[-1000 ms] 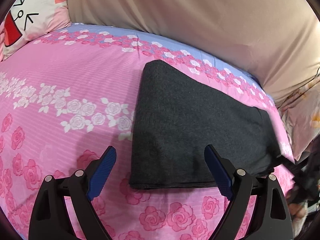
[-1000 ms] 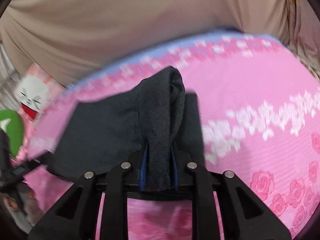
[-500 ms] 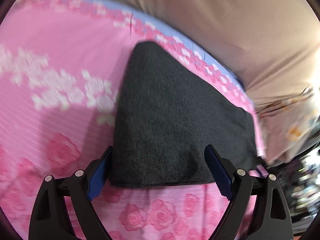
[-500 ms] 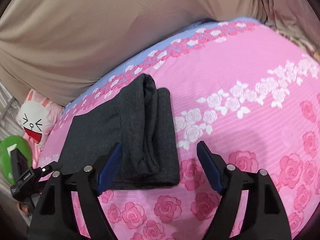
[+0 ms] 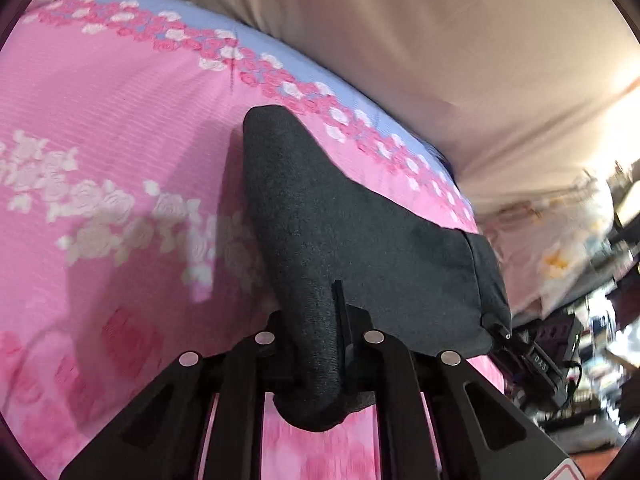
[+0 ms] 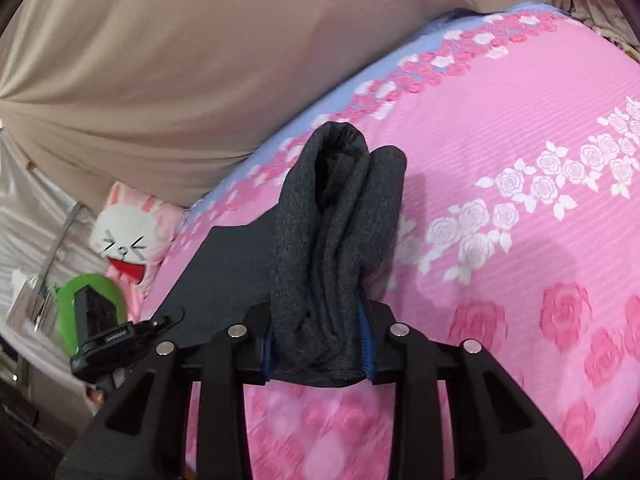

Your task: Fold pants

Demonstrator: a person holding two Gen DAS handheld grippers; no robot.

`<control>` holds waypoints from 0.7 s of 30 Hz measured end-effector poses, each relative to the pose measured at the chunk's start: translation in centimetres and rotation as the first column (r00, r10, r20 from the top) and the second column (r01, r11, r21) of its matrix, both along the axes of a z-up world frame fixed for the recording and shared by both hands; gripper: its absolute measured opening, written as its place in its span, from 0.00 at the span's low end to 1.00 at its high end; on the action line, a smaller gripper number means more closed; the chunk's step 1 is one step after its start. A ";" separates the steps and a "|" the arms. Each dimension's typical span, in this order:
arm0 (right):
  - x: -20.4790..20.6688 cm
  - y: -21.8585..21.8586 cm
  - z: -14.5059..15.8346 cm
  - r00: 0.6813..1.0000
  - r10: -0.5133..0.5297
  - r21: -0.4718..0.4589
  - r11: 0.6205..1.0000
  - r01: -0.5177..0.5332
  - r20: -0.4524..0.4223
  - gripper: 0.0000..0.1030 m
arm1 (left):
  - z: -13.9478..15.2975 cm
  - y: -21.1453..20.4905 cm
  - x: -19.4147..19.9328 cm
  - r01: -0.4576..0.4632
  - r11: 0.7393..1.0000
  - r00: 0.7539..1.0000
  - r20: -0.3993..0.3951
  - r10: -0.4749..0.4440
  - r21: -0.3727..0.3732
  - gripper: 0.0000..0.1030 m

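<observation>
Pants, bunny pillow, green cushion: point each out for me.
pants (image 6: 336,240): right wrist view, bunched grey folds above the clamp.
bunny pillow (image 6: 128,236): right wrist view, white face.
green cushion (image 6: 64,312): right wrist view, left edge.

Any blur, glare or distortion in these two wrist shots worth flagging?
Left wrist: motion blur smears the bedspread roses, glare blows out the upper right edge, while the pants stay fairly sharp. Right wrist: crisper, with only the near roses on the spread soft; the pants cast a soft shadow to their right. Both views bow the bed edge with fisheye curvature.
</observation>
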State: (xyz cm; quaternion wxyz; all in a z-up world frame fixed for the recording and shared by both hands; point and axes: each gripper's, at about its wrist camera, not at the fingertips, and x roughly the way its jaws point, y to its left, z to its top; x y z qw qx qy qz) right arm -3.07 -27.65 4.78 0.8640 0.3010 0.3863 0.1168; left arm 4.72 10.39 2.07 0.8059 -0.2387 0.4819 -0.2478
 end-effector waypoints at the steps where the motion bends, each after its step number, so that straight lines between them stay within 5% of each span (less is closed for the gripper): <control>1: -1.2 0.3 -0.2 1.000 0.008 -0.007 1.000 -0.008 -0.013 0.30 | 0.3 0.1 -1.2 0.029 0.999 1.000 -0.003 -0.029 0.020 0.09; 4: -3.3 1.2 -3.0 0.994 -0.015 -0.119 0.993 0.002 -0.111 0.42 | -1.2 -0.2 -4.0 0.068 0.992 0.997 -0.048 -0.064 0.104 0.11; 7: -4.8 0.8 -3.5 0.993 -0.095 -0.147 0.986 0.083 -0.074 0.53 | -2.7 -0.1 -5.3 0.021 0.986 1.000 -0.026 -0.016 0.167 0.32; 11: -4.7 2.4 2.1 0.984 -0.136 -0.328 0.930 0.166 0.112 0.41 | -1.1 0.6 -5.8 -0.066 0.982 0.997 0.038 0.060 0.180 0.37; 14: -2.6 4.7 4.6 0.985 -0.017 -0.327 0.942 0.073 0.170 0.28 | 1.2 0.0 -6.0 -0.097 0.978 0.991 0.109 0.077 0.184 0.53; 17: 1.6 5.4 2.1 0.995 0.035 -0.311 0.950 -0.003 0.097 0.17 | 2.3 -1.4 -5.4 -0.118 0.971 0.981 0.174 0.081 0.210 0.59; 19: 4.5 4.0 -1.1 1.000 -0.025 -0.363 0.932 0.028 0.013 0.11 | 2.2 -2.7 -4.6 -0.142 0.951 0.975 0.204 0.087 0.273 0.68; 21: 5.8 1.8 -3.3 0.998 -0.059 -0.238 0.970 0.053 -0.020 0.11 | 1.3 -3.3 -4.3 -0.152 0.931 0.976 0.202 0.087 0.333 0.68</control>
